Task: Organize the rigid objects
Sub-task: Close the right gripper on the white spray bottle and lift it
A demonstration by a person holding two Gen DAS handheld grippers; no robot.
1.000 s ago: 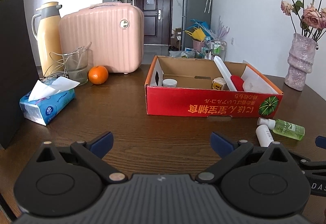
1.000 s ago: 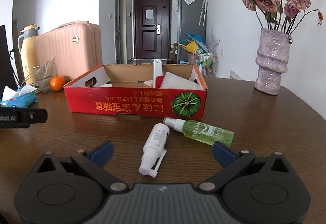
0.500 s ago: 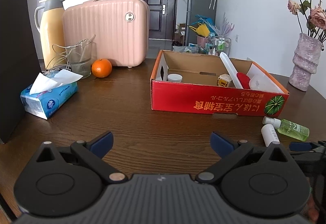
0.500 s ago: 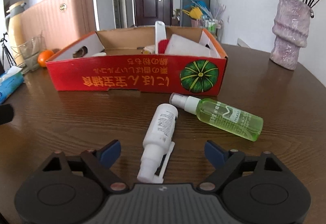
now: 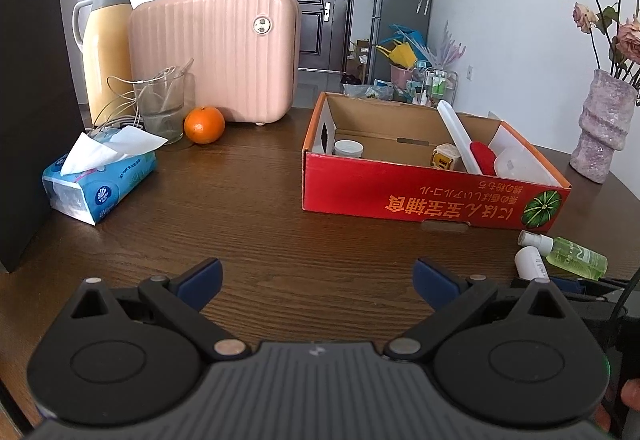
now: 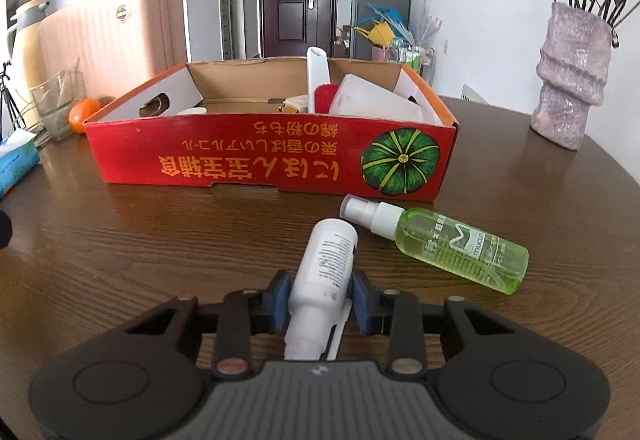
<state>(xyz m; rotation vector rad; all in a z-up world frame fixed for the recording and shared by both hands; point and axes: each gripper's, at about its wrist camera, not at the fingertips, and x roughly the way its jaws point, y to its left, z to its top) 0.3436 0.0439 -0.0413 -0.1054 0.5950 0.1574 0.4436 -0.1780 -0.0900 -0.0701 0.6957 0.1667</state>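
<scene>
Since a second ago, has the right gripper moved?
Yes. The right gripper came forward toward the red box, and its jaws are closing around the white bottle.

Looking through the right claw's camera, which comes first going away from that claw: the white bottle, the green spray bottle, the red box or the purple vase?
1. White bottle: between the closing pads of the right claw.
2. Green spray bottle: lying just ahead, to the right.
3. Red box: behind both bottles, centre.
4. Purple vase: far right, beyond the box's front.

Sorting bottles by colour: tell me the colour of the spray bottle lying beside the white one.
Translucent green with a white spray cap, green spray bottle, clearest in the right wrist view.
</scene>
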